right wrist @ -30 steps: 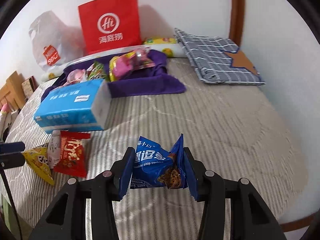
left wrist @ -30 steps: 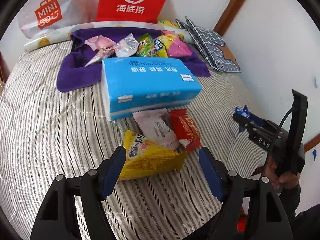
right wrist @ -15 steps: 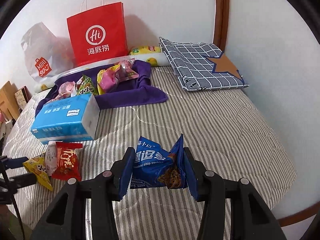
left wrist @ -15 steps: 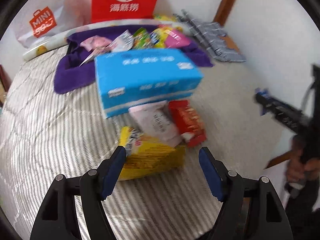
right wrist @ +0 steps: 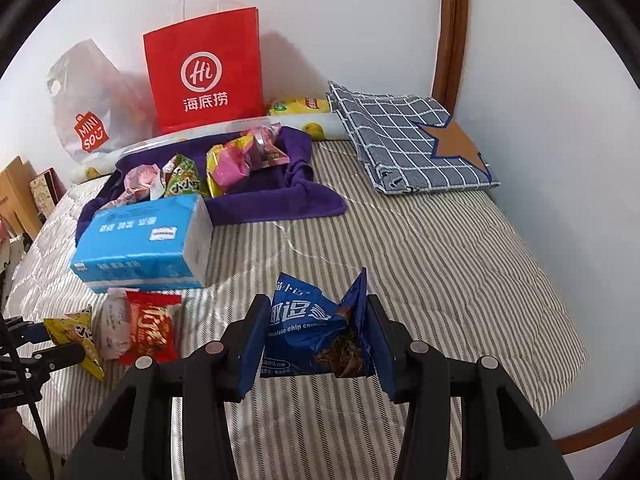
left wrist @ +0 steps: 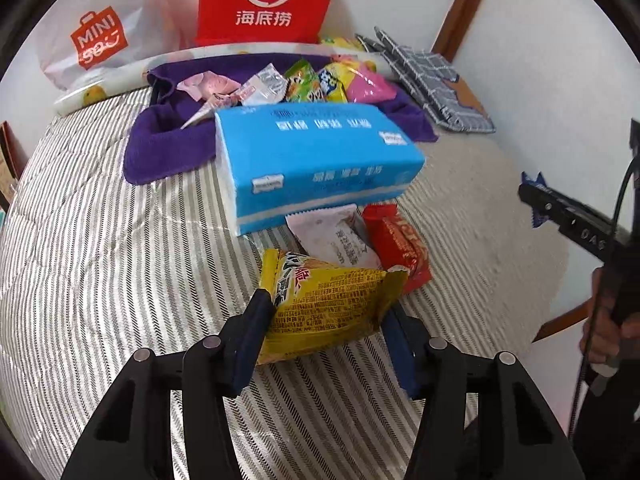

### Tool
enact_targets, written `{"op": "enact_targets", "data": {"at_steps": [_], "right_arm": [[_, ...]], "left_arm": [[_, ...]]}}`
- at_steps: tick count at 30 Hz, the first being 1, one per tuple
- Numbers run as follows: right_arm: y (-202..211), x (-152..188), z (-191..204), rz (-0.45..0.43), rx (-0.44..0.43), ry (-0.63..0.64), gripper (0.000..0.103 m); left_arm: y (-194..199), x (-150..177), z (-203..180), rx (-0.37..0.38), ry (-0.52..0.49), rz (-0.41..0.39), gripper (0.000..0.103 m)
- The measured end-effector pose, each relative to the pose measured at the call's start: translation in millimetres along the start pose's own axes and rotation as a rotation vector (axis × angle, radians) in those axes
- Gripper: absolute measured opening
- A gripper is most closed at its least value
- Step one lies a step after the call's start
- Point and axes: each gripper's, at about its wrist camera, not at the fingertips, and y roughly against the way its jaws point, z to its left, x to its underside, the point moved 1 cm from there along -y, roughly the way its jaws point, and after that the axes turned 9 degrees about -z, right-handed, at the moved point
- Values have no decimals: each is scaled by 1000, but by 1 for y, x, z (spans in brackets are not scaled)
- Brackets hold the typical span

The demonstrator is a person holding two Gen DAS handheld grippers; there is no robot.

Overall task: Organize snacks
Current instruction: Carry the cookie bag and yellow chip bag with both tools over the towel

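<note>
Bed: the striped bed cover (right wrist: 420, 248) carried loose snacks.
Left tool (left wrist: 326, 320): it was just closing, squeezing the yellow snack bag (left wrist: 328, 300) to lift it.
Right tool (right wrist: 316, 340): clamped on the blue cookie bag (right wrist: 308, 328), likely going to the purple towel (right wrist: 276, 196) pile.

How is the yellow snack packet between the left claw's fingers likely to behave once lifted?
The yellow snack packet is probably light and floppy: its film looks creased and puffy. The glossy wrapper may slip, and the left claw, whose jaws have just been closing, seems to pinch only its near end, so the far end could sag.
</note>
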Motion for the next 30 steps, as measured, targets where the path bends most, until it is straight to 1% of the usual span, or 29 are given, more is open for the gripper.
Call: {"op": "enact_targets", "data": {"at_steps": [3, 5, 12, 20, 30], "right_arm": [[0, -8, 5, -5, -22, -3, 45], [1, -13, 8, -15, -20, 1, 45], [-1, -25, 15, -28, -36, -16, 45], [-9, -48, 23, -54, -54, -30, 45], [-23, -83, 33, -89, -76, -5, 45]], "left_arm": [[8, -7, 7, 15, 7, -13, 55], [10, -12, 10, 22, 4, -14, 55], [26, -32, 19, 25, 8, -52, 55], [36, -68, 27, 23, 41, -107, 55], [34, -113, 30, 20, 58, -161, 55]]}}
